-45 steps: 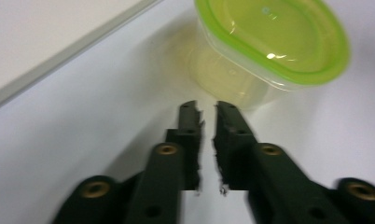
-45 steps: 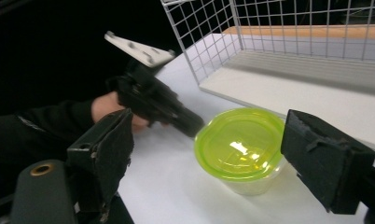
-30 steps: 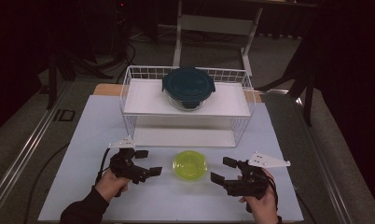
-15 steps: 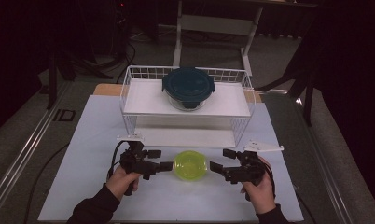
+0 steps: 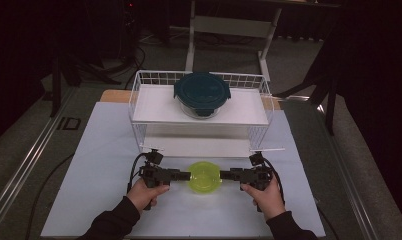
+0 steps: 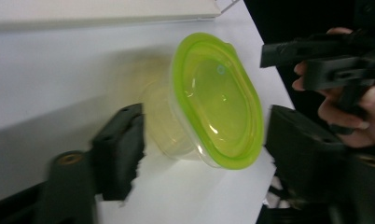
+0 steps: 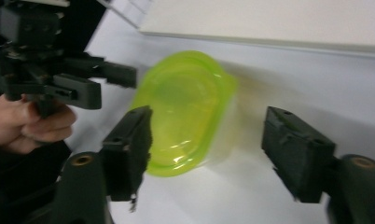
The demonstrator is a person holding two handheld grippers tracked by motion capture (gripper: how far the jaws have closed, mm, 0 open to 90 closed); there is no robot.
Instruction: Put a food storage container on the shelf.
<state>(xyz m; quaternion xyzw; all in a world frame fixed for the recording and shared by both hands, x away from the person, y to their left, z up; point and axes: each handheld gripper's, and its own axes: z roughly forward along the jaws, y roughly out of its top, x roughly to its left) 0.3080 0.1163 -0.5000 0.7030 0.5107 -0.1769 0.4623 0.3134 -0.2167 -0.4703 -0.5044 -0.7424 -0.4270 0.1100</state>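
The room is dark around a white desk [image 5: 99, 150]. Near its front edge sits a green tub [image 5: 204, 177] with a see-through body and lime lid on. The left tongs [image 5: 185, 175] and right tongs [image 5: 225, 175] — both open — flank it. Next, each must close on a side.

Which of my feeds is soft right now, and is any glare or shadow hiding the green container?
High view: sharp on the lit table, dark surroundings, green container clear. Left gripper view: left jaw smeared with motion blur, small highlights on the lid, rim readable. Right gripper view: softest, container edges blurred, faint shadow behind it; left gripper recognisable.
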